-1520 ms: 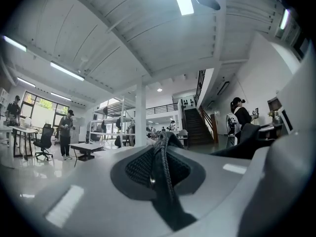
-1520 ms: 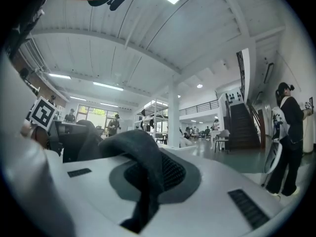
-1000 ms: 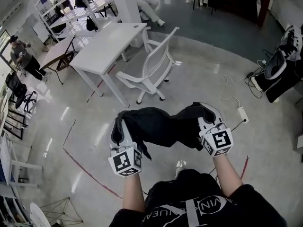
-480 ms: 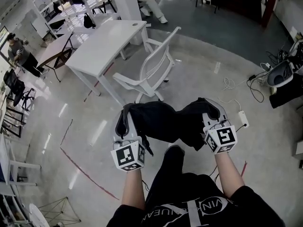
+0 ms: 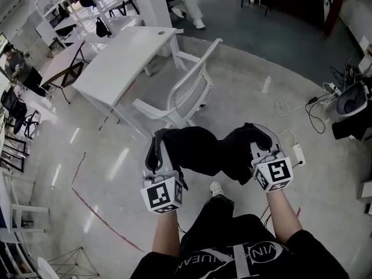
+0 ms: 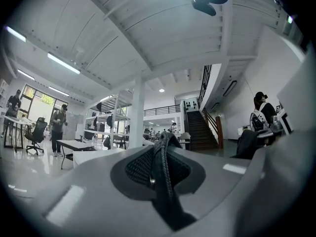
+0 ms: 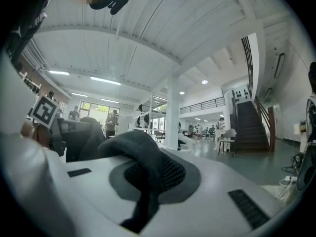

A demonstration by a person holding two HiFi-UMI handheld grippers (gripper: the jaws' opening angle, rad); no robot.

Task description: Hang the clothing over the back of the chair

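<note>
A black garment (image 5: 203, 150) hangs stretched between my two grippers at chest height. My left gripper (image 5: 156, 149) is shut on the garment's left edge; in the left gripper view the dark cloth (image 6: 163, 174) is pinched between the jaws. My right gripper (image 5: 260, 136) is shut on the right edge, and there the cloth (image 7: 138, 152) bunches over the jaws. Just beyond the garment stands a white mesh-backed office chair (image 5: 189, 92), its back turned toward me. Neither the garment nor a gripper touches the chair.
A white desk (image 5: 125, 54) stands left of the chair. A power strip (image 5: 299, 153) and cables (image 5: 317, 106) lie on the floor at right, with a small bottle (image 5: 267, 85) beyond. Red tape (image 5: 104, 214) lines the floor. People stand at far left.
Both grippers carried the stretched garment forward toward the chair, which now sits closer below it. Both grips are unchanged.
</note>
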